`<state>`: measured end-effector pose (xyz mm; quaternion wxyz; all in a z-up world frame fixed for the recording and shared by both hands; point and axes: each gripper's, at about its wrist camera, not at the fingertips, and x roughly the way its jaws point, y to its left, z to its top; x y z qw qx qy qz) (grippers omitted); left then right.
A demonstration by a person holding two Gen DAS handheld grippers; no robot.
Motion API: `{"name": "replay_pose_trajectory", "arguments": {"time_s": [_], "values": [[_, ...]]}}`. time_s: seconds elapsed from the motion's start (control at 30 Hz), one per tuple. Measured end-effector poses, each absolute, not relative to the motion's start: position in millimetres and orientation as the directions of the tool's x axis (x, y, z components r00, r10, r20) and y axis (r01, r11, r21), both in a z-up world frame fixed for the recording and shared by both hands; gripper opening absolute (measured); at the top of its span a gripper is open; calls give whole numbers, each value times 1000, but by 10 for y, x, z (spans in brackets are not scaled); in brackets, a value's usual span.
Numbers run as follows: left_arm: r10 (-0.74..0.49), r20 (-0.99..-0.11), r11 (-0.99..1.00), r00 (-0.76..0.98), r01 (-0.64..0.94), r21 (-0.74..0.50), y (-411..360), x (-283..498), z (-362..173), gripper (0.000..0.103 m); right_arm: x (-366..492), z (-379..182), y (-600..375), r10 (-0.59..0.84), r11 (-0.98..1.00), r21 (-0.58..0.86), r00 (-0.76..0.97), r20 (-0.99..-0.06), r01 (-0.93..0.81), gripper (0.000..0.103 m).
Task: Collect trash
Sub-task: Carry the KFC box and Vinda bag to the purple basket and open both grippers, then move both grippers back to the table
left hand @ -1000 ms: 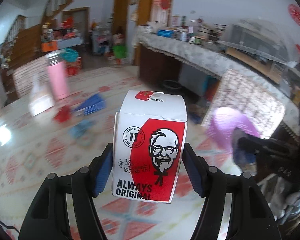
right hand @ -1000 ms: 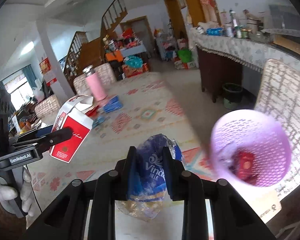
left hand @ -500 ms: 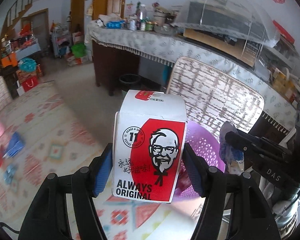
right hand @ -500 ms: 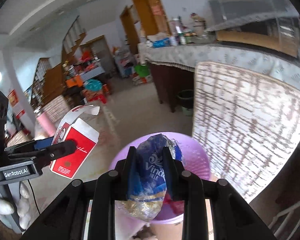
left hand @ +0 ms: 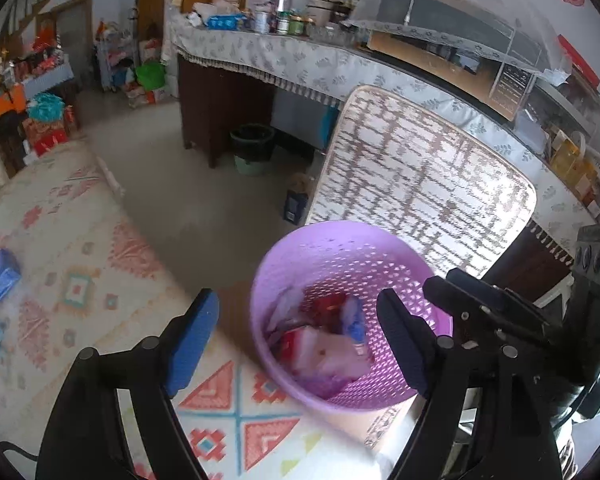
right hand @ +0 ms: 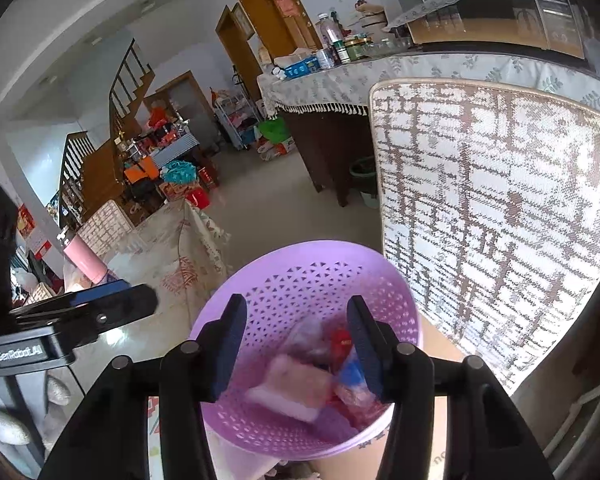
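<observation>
Both grippers hung over the purple basket point(left hand: 342, 264), the left gripper point(left hand: 296, 340) and the right gripper point(right hand: 296, 344) each with jaws spread wide and nothing between them. The red-and-white box point(right hand: 290, 386) lay tipped on its side at the basket's bottom, its long axis roughly level, with the blue wrapper point(right hand: 350, 372) beside it. Everything down there was blurred, and the gripper fingers covered part of the heap.

Bright, even daylight fills both fisheye views; edges curve strongly and corners vignette black. Contents of the purple basket point(left hand: 342, 248) appear motion-blurred; glare whitens the near tablecloth point(left hand: 340, 456).
</observation>
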<state>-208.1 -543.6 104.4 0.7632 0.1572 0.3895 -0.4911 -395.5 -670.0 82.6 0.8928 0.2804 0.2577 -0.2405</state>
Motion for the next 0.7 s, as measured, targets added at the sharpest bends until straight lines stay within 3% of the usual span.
{"name": "replay_pose_trajectory", "arguments": {"time_s": [0.33,0.7], "values": [[-609,-709,585,354,805,-101,-4321,-1852,1296,80,-3637,929,-6177,-206,788,365,772,-602,495,59],[-405,-683,806,609,590,48,-2586,-1240,1384,80,-2941,1063,-5038,-71,898,302,782,-619,320,70]]}}
